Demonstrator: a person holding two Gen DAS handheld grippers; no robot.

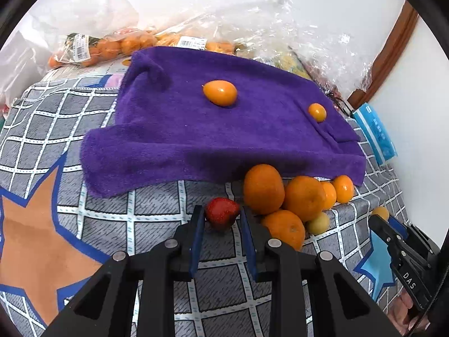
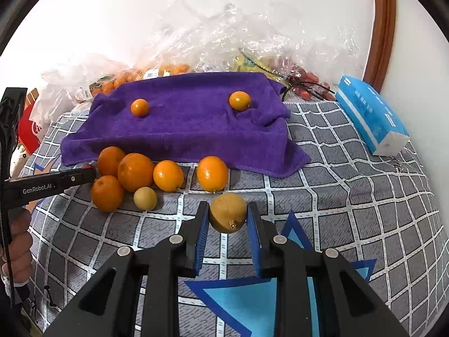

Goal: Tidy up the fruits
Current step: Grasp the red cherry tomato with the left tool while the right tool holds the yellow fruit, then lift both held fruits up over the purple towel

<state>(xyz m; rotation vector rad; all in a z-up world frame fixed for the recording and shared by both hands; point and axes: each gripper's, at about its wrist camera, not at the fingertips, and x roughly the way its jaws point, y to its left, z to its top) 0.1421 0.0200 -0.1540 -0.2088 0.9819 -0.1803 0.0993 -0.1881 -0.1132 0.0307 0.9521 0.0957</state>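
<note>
We see L gripper (image 1: 221, 219) clenched on strawberry (image 1: 222, 213), R gripper (image 2: 228, 219) clenched on lemon (image 2: 228, 212), both near oranges (image 2: 135, 172).

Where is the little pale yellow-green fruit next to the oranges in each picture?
Left wrist view: the pale fruit sits low right of centre, below the pile of oranges.
Right wrist view: the pale fruit sits left of centre, just below the oranges.
Shared landmark: the purple towel, lying behind the oranges in both.
</note>
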